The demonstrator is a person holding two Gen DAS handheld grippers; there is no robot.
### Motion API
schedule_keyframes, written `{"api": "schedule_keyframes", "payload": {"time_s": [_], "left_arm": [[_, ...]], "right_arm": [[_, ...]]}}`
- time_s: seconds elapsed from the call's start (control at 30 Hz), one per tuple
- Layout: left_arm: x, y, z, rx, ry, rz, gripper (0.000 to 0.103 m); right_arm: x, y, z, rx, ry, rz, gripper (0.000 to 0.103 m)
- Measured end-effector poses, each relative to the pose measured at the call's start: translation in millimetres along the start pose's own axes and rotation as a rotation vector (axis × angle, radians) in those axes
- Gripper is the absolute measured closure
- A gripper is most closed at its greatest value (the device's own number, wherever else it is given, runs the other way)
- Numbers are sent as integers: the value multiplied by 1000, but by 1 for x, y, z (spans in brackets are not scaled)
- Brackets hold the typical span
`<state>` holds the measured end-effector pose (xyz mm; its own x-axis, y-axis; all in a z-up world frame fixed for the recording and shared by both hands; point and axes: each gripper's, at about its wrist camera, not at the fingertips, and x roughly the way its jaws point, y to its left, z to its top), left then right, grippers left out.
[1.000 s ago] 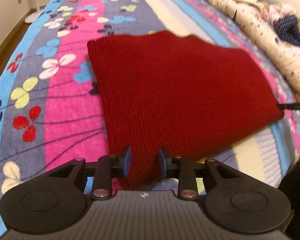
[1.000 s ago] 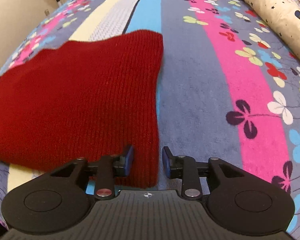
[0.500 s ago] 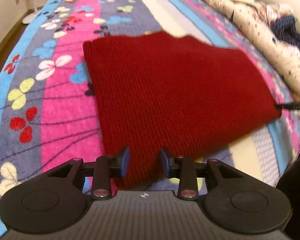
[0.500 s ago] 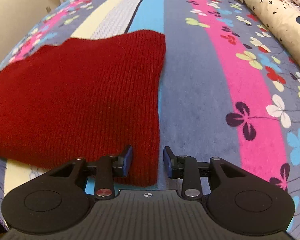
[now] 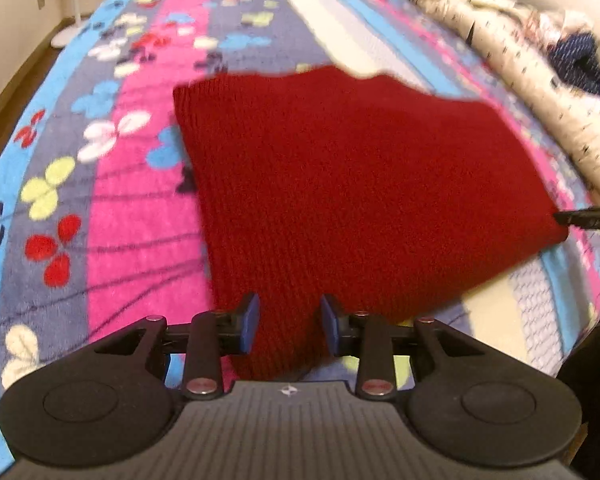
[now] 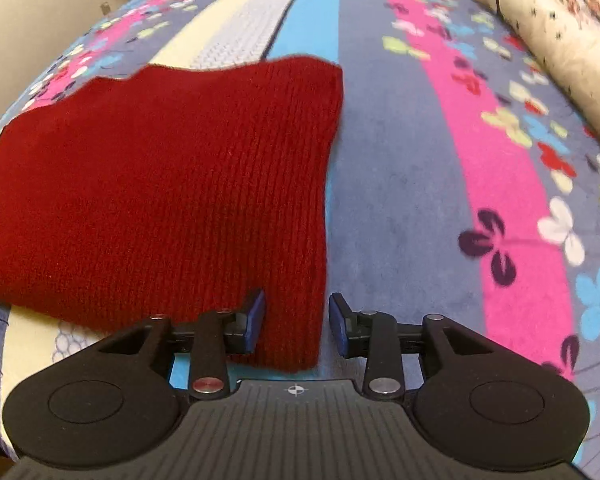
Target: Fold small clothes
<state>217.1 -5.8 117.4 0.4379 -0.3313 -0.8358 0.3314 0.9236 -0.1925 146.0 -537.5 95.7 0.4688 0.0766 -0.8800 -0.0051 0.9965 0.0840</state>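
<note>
A red knit garment [image 5: 352, 184] is spread flat on a floral striped bed cover [image 5: 112, 208]. Its near corners at 6 o'clock are straddled by the L gripper [image 5: 288, 326] & R gripper [image 6: 296, 324], both part open, w/ nothing clamped. A cream duvet [image 6: 540, 20] is seen at 1 o'clock.

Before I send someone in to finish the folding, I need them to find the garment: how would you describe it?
Look at the bed's striped floral blanket; near its front edge lies the red knitted garment, flat. It is the only plain, solid-colour thing there, ribbed, with its near corners between the fingers of the left claw and right claw, unlike the cream speckled quilt bunched along the far side.
</note>
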Motion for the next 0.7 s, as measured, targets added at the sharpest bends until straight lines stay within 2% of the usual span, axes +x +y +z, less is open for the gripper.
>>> {"api": "schedule_keyframes", "payload": {"time_s": [0.07,0.2,0.33,0.47,0.6,0.63,0.7], "left_arm": [[-3,1,1,-14,-19,-27,65],[10,1,-3,3,66,27,66],[-5,5,0,-38,-9,-39,63],[10,6,-3,-40,78,16,63],[-10,6,2,-59,-41,-11,60],[-14,8,3,-78,-64,-13,56],[-18,12,7,-114,-91,20,40]], "right_arm": [[-3,-3,1,28,-18,18,66],[1,-4,-1,31,2,4,65],[-7,-4,1,31,-39,15,65],[0,-6,1,36,-8,-12,64],[-9,-9,4,71,-70,-31,62],[-13,-10,5,82,-97,-31,62],[-22,-12,8,111,-158,-33,62]]}}
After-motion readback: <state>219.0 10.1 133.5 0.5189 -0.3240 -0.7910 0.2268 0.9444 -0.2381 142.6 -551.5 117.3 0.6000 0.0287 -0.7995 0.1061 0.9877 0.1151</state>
